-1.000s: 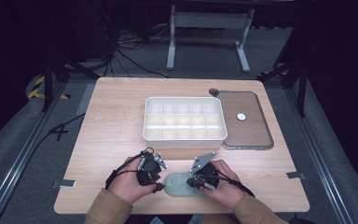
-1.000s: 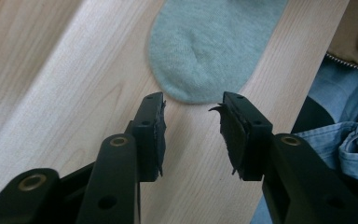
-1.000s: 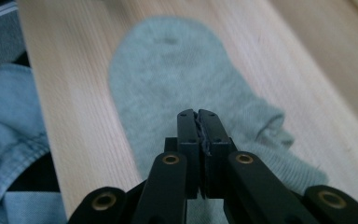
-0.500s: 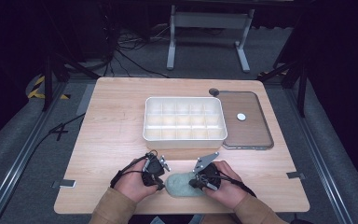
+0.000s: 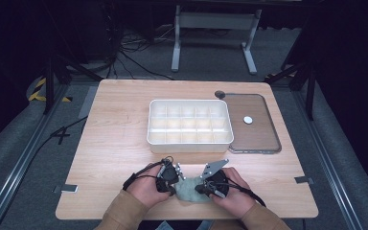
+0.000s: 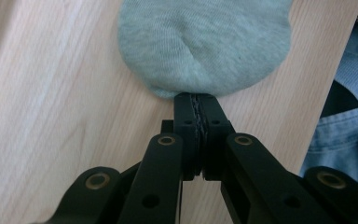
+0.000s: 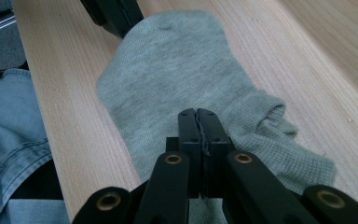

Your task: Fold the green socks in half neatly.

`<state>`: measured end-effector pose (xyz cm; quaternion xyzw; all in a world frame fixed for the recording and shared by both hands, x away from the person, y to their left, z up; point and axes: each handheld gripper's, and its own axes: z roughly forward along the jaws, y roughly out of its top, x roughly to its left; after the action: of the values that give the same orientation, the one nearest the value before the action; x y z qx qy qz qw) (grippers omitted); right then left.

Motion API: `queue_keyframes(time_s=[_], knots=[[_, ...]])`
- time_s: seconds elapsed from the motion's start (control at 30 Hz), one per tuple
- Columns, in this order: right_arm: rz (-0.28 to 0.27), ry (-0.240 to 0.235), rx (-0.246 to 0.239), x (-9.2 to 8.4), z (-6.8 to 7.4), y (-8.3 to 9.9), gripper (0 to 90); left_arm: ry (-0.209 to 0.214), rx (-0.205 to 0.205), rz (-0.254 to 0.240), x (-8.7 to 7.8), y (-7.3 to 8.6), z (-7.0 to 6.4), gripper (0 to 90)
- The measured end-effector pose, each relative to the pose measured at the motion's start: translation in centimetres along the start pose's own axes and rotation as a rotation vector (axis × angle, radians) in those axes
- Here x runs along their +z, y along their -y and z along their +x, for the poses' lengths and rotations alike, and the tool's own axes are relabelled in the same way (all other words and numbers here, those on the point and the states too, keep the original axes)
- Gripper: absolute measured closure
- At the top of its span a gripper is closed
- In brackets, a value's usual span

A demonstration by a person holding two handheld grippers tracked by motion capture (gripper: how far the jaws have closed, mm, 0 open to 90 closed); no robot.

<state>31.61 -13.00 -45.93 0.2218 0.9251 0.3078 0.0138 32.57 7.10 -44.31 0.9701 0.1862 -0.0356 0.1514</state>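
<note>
A wooden table [image 5: 120, 129] fills the middle of the high view, ringed by dark floor where cables and a metal stand are only dimly made out. At its centre sits a white tray [image 5: 189, 122] split into small compartments; whether anything lies in them cannot be told from here. Just right of it lies a brown lid [image 5: 258, 136] with a small white disc [image 5: 247, 120] on it, and a dark round spot at the lid's far left corner is too small to identify.

At the near edge a pale green sock [image 5: 189, 190] lies flat on the wood, largely covered by the two hands, so little of it shows in the high view. In the right gripper view the sock [image 7: 177, 84] is clearer: rounded toe far off, ribbed cuff rumpled beside the jaws.

The left gripper [image 5: 168, 178] is clenched, its jaws pressed together at the sock's [image 6: 205, 46] rounded edge, pinching the fabric. The right gripper [image 5: 210, 186] is also clenched over the sock; the jaws hide their own tips, but they appear to pinch the cloth near the cuff.

Blue denim shows past the table edge in both gripper views.
</note>
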Motion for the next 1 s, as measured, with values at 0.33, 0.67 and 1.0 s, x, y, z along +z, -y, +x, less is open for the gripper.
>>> queue_keyframes(time_s=[0.33, 0.67, 1.0], knots=[[-0.029, 0.011, 0.014, 0.0, 0.2, 0.4, 90.0, -0.031, 0.086, -0.187, -0.7, -1.7, -1.3, 82.5], [-0.034, 0.049, 0.041, -3.1, -0.3, 1.4, 88.5, -0.02, 0.086, -0.166, -0.9, -1.9, -1.3, 73.2], [0.012, 0.078, 0.099, -3.1, -1.4, 3.6, 89.9, -0.04, 0.138, -0.196, -0.2, -3.8, -2.1, 76.5]])
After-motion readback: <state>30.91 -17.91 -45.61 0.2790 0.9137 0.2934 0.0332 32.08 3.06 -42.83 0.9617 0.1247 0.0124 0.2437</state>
